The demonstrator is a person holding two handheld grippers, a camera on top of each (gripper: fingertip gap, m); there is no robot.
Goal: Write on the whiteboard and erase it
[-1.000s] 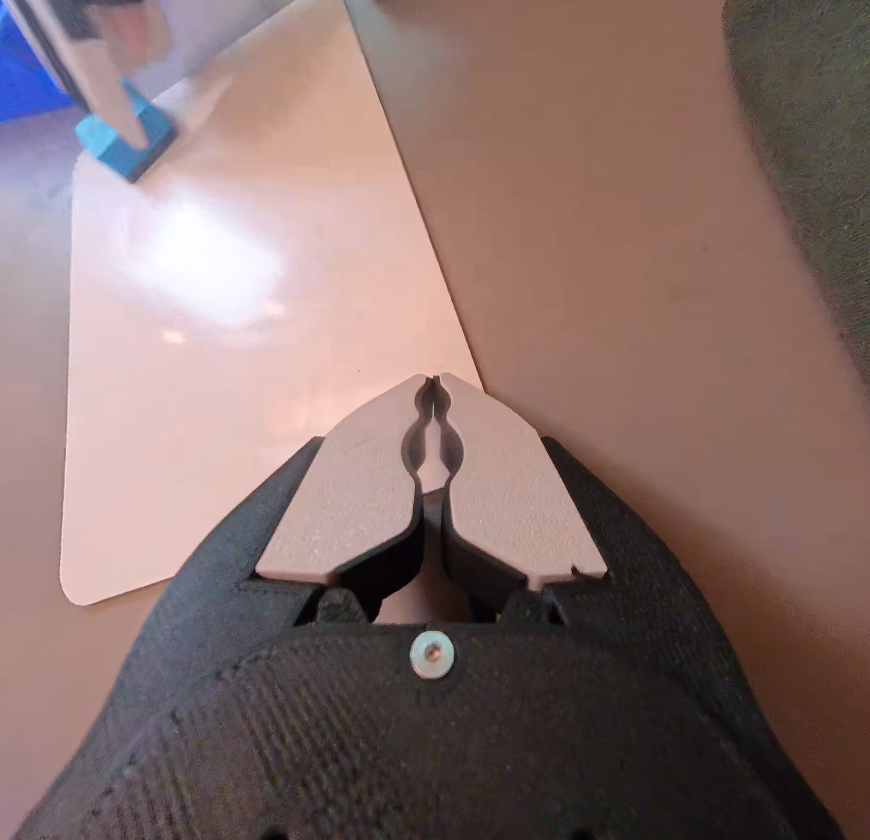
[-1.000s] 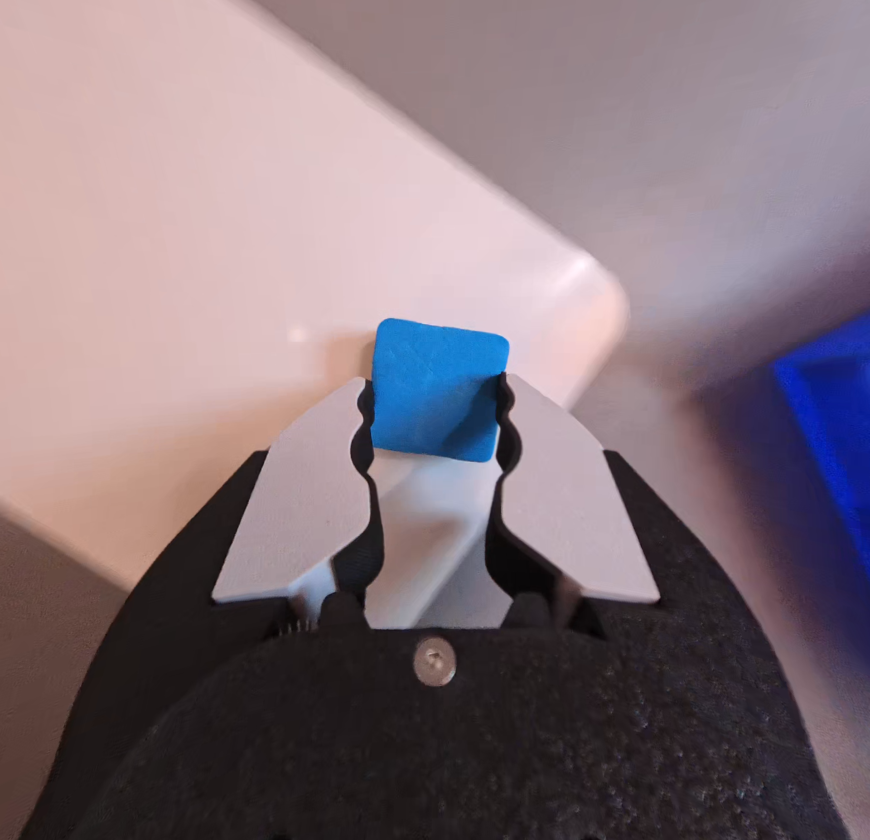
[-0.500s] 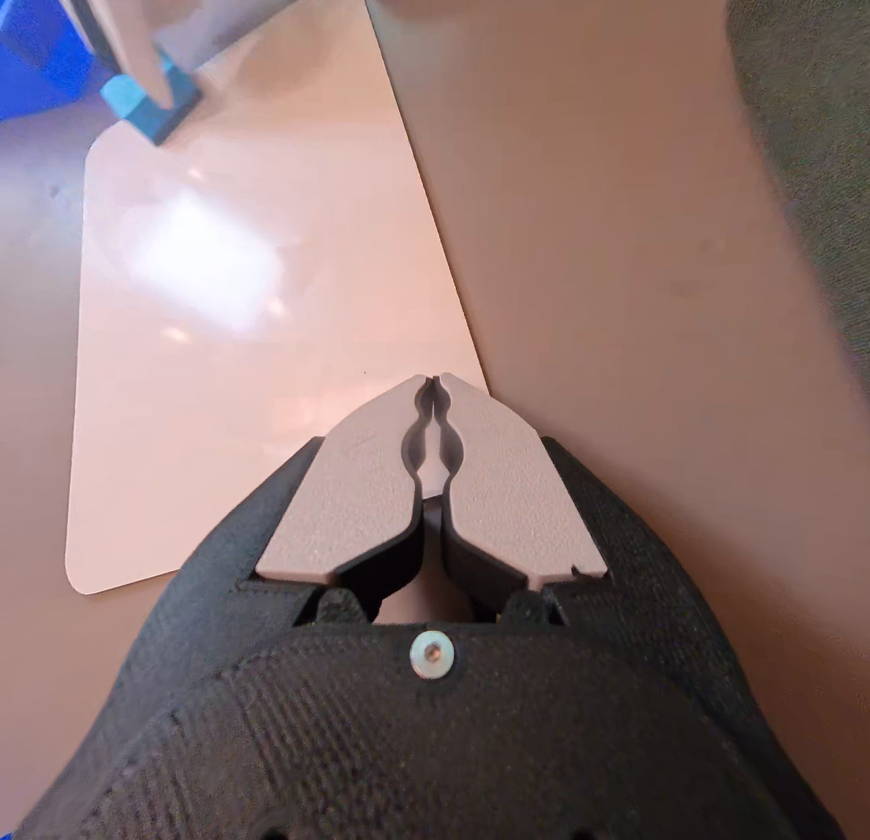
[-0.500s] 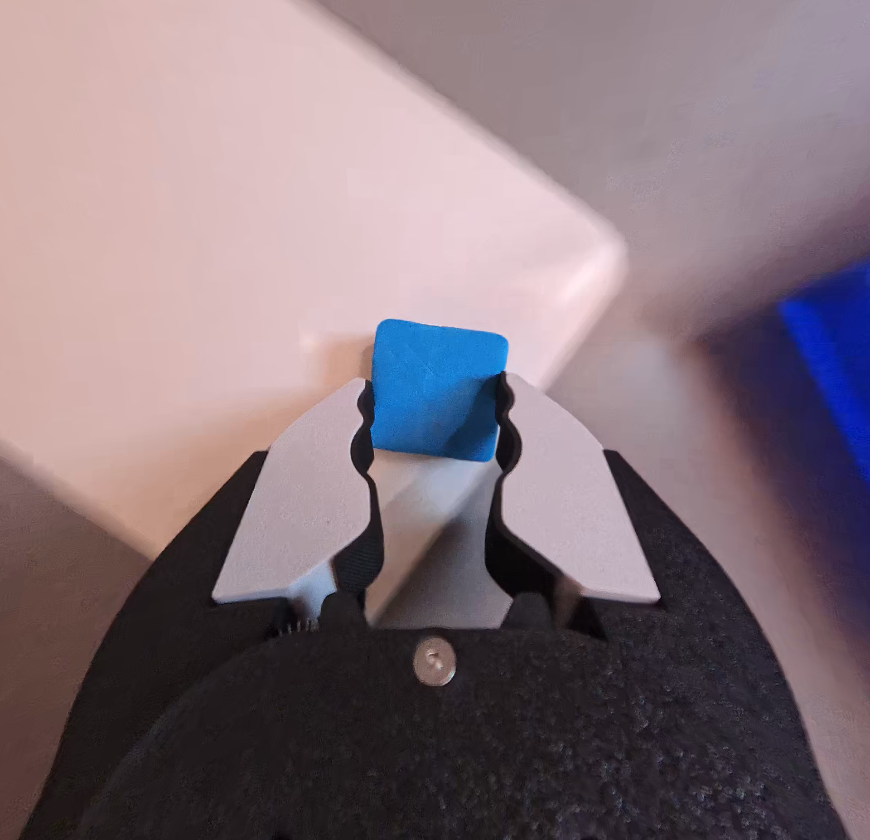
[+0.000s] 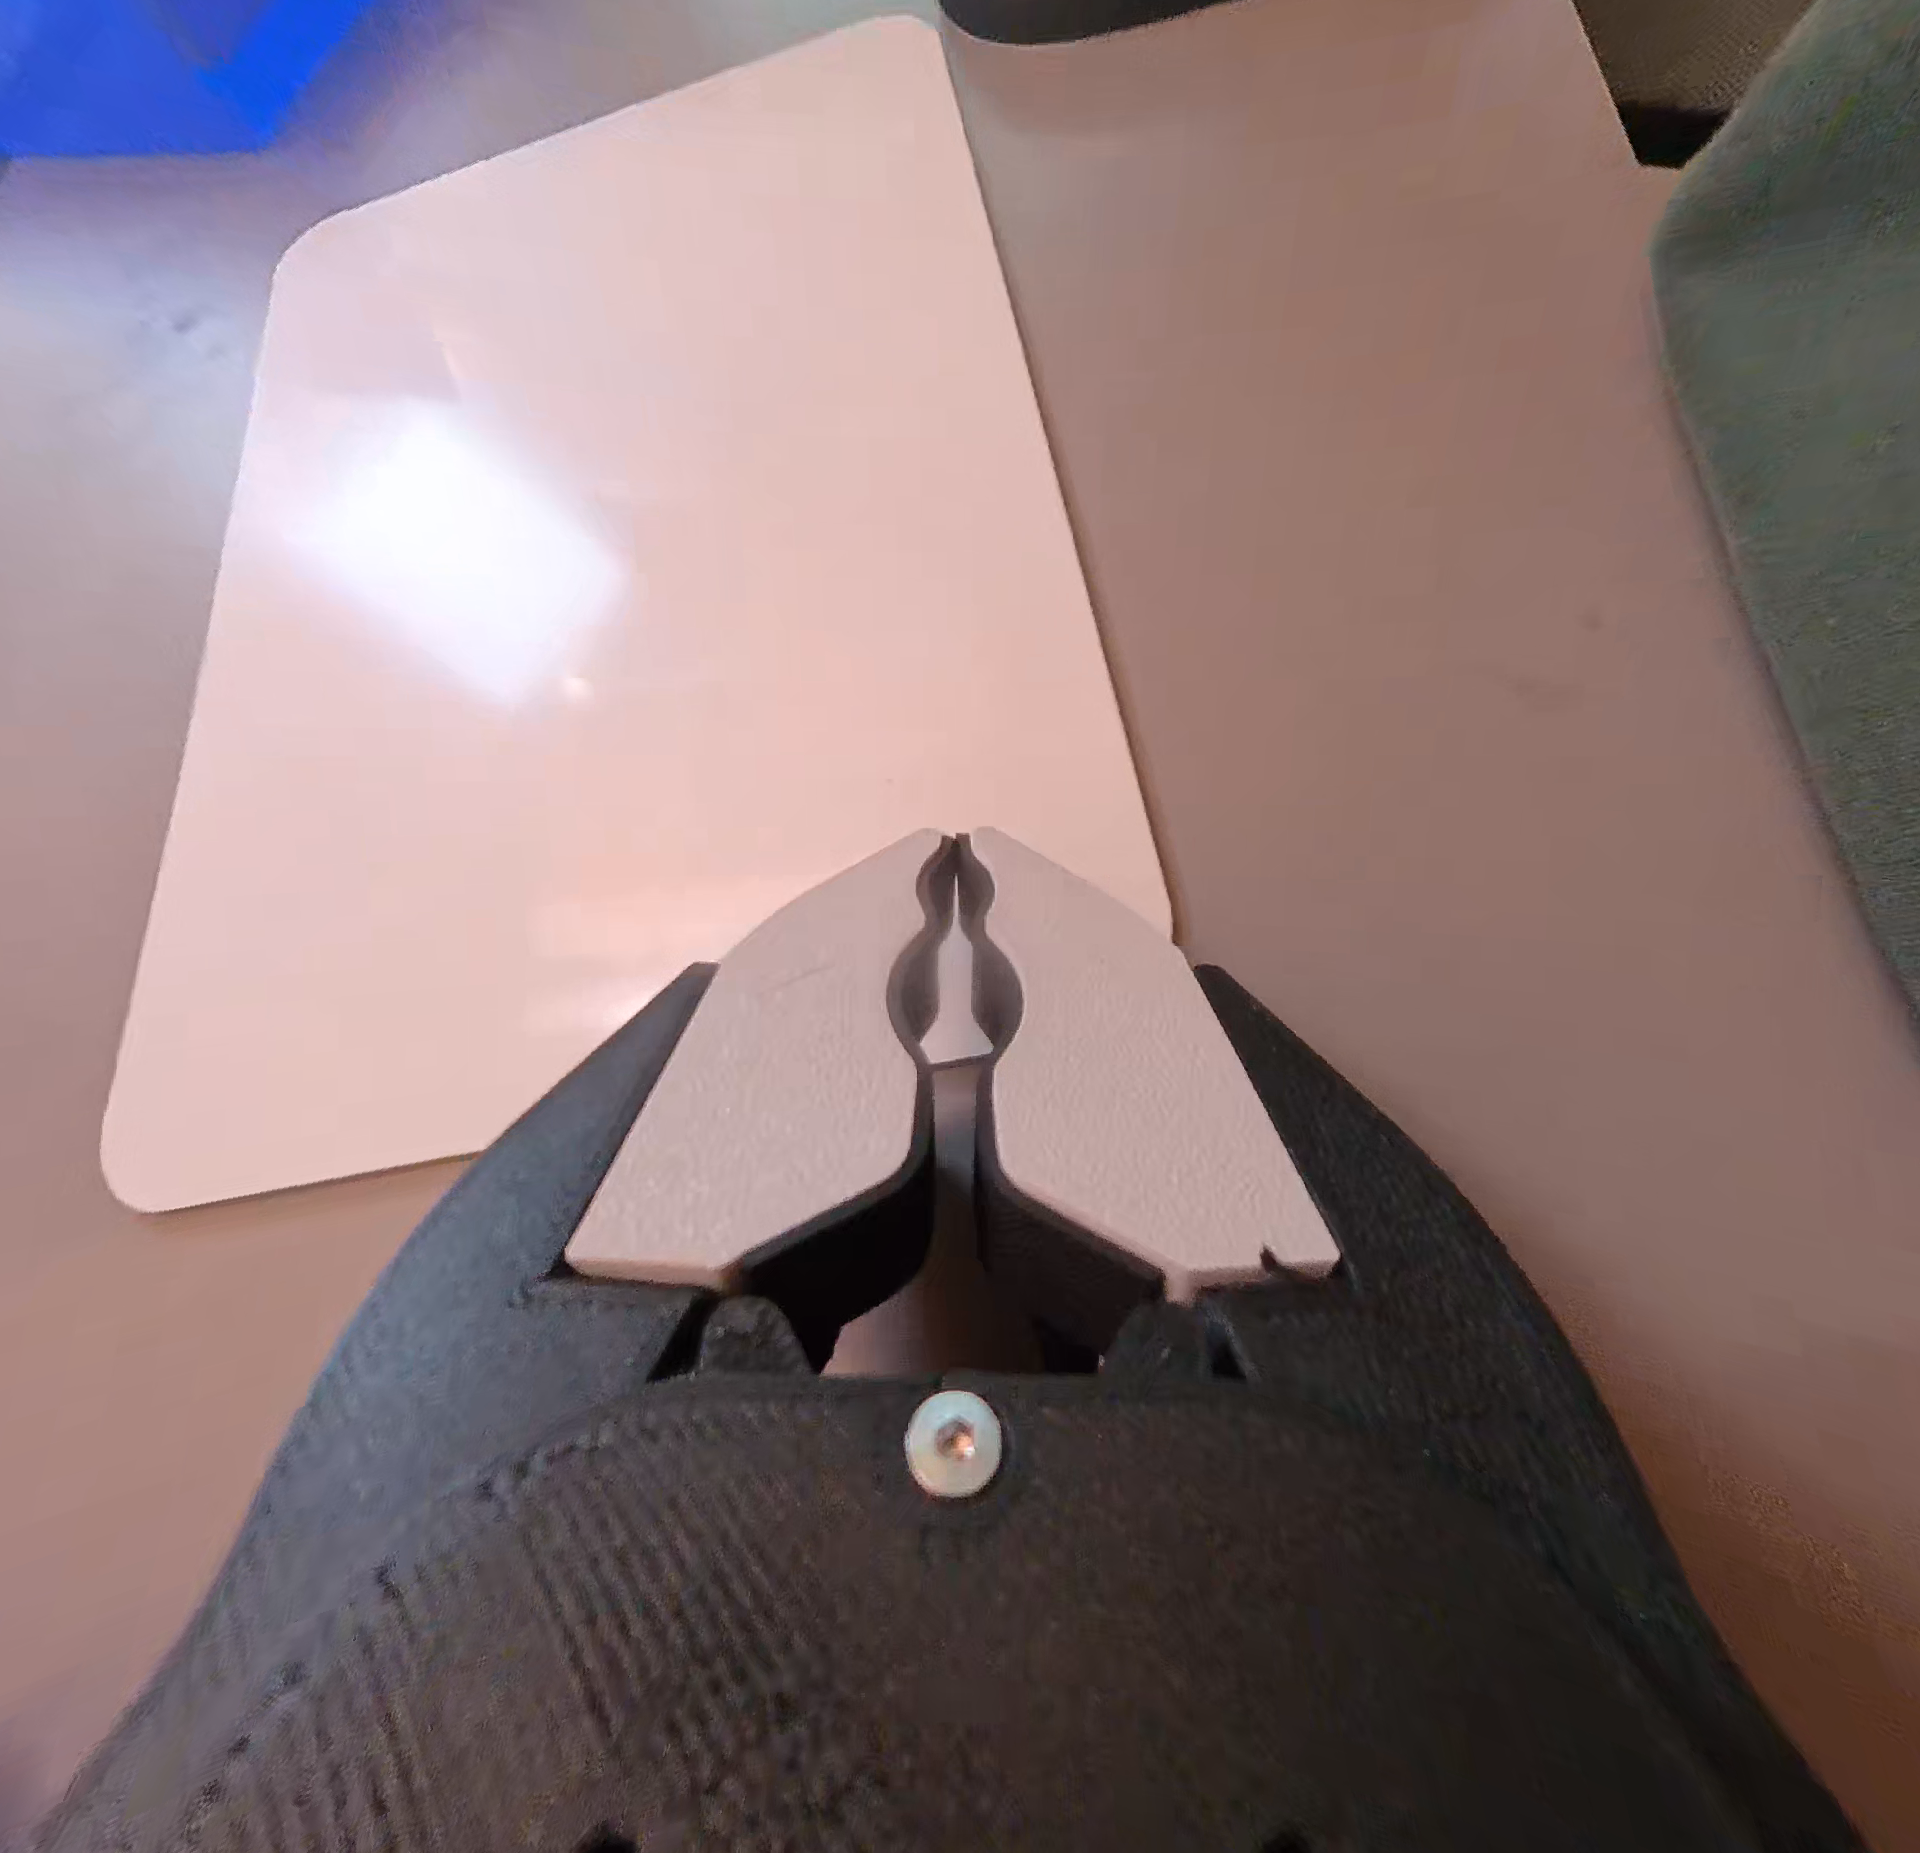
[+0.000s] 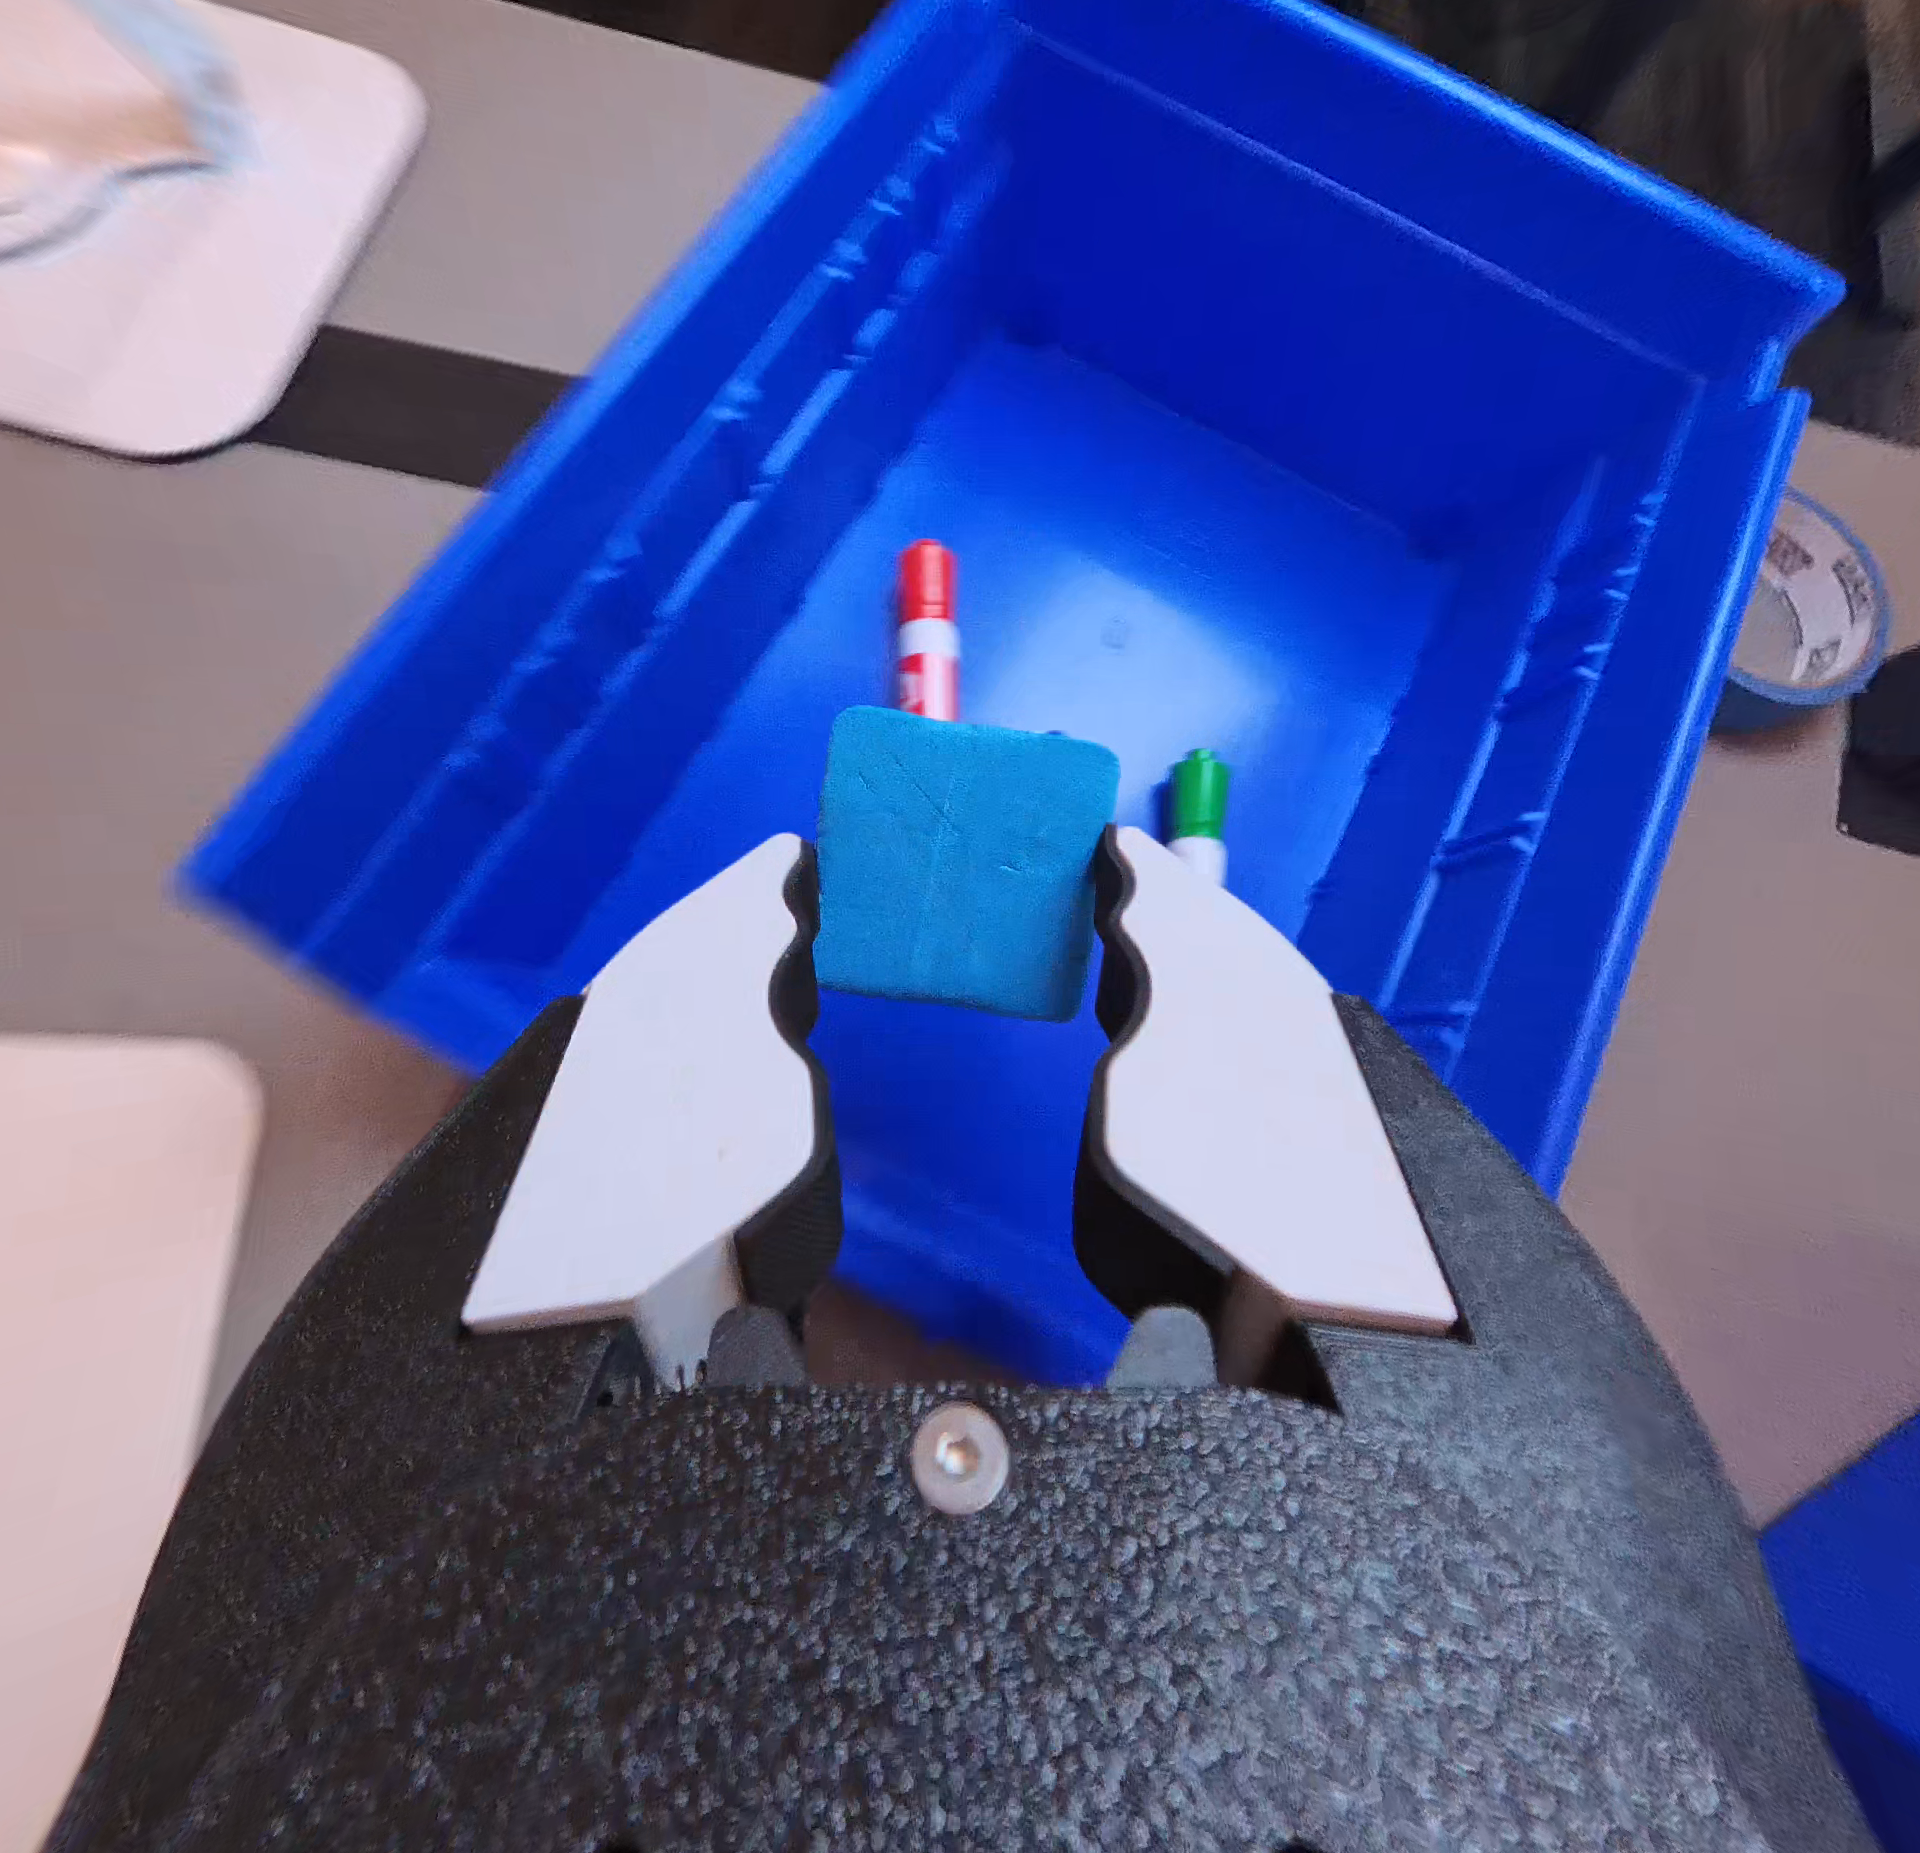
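The right gripper (image 6: 956, 847) is clamped on the eraser (image 6: 961, 873) — a teal-blue foam block pinched by its two sides between the white fingers (image 6: 675, 1076), its square face toward the camera. It hangs over the bin (image 6: 1299, 276), a blue plastic box with ribbed walls that lies on the table (image 6: 156, 660). Inside the bin, on its floor, lie two markers: a red marker (image 6: 925, 619) just beyond the eraser's top edge, partly hidden behind it, and a green marker (image 6: 1197, 801) just off the eraser's upper right corner, its lower part hidden by the right finger. Outside the bin, touching or nearly touching its right wall, sits a roll of blue tape (image 6: 1813, 629). To the left of the bin, near the frame's lower edge, a pale rounded corner shows; a second pale sheet with a rounded corner lies beyond the bin's upper left. Which of them is the whiteboard I cannot tell from this view.

In the left wrist view the whiteboard (image 5: 623, 556) lies flat on the table (image 5: 1403, 660), its surface blank with a bright glare patch. The left gripper (image 5: 956, 842) has its fingers pressed together at the tips, holding nothing — the tips sit over the whiteboard's near right corner. A blur of the blue bin (image 5: 156, 37) shows beyond the whiteboard's far left corner. Grey-green fabric (image 5: 1818, 453) lies well right of the whiteboard.
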